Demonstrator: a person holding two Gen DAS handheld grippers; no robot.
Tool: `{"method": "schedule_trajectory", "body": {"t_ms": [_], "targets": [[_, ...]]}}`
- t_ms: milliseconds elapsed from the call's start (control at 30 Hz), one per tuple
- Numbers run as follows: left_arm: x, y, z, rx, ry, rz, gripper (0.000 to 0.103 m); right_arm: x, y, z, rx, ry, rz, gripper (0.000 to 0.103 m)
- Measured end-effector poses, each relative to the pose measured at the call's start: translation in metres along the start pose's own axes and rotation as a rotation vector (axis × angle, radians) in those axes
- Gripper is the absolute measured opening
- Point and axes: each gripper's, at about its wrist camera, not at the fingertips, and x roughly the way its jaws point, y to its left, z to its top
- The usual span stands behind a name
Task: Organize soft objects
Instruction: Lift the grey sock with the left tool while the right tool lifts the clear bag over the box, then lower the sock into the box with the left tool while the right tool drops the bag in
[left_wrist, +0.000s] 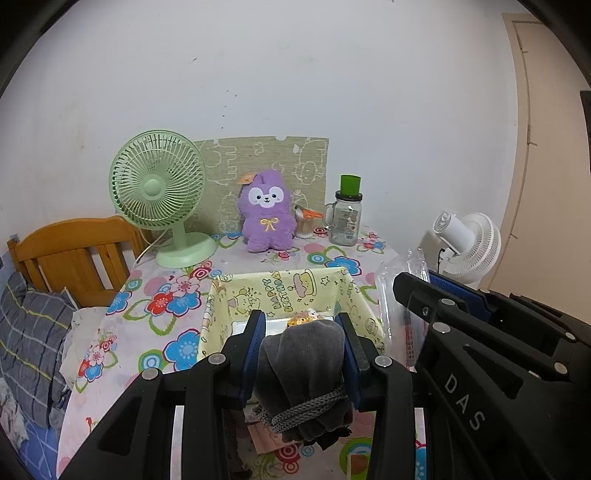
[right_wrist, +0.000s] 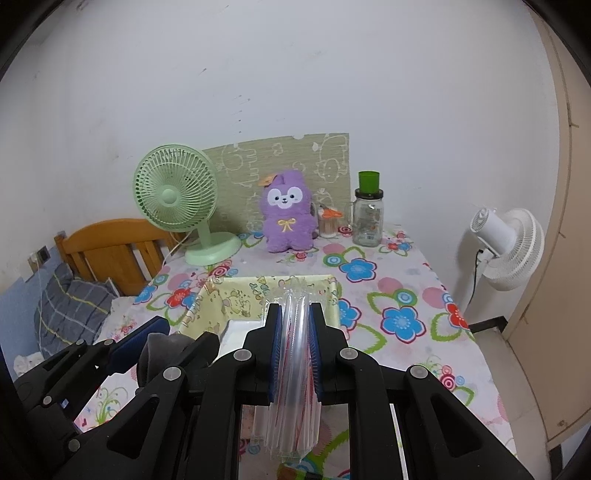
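the left tongs clamp a grey drawstring pouch over the near edge of the yellow fabric bin on the floral tabletop. the right tongs pinch a clear plastic bag, just beside them.

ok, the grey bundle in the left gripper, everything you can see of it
The grey bundle looks like soft velvety fabric, rolled or bunched and tied near its lower end with several turns of grey braided cord. The left gripper is clamped on its upper part, both blue pads pressing its sides. It hangs in front of the yellow fabric bin, its dark ends dangling below the cord.
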Motion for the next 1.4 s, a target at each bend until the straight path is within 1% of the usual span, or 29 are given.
{"method": "schedule_trajectory", "body": {"t_ms": [500, 633, 967, 1233, 1400], "targets": [[0.027, 0.011, 0.013, -0.021, 0.011, 0.029, 0.039, 0.034, 0.003, 0.014, -0.016, 0.013, 0.048, 0.017], [0.038, 0.013, 0.016, -0.021, 0.025, 0.032, 0.039, 0.042, 0.004, 0.017, -0.02, 0.021, 0.057, 0.017], [0.059, 0.014, 0.024, -0.022, 0.038, 0.04, 0.039, 0.066, 0.0, 0.027, -0.02, 0.027, 0.057, 0.017], [0.074, 0.015, 0.032, -0.021, 0.046, 0.041, 0.039, 0.074, -0.003, 0.031, -0.018, 0.031, 0.057, 0.017], [0.085, 0.016, 0.038, -0.017, 0.051, 0.043, 0.039, 0.089, -0.006, 0.037, -0.014, 0.04, 0.053, 0.017]]}}
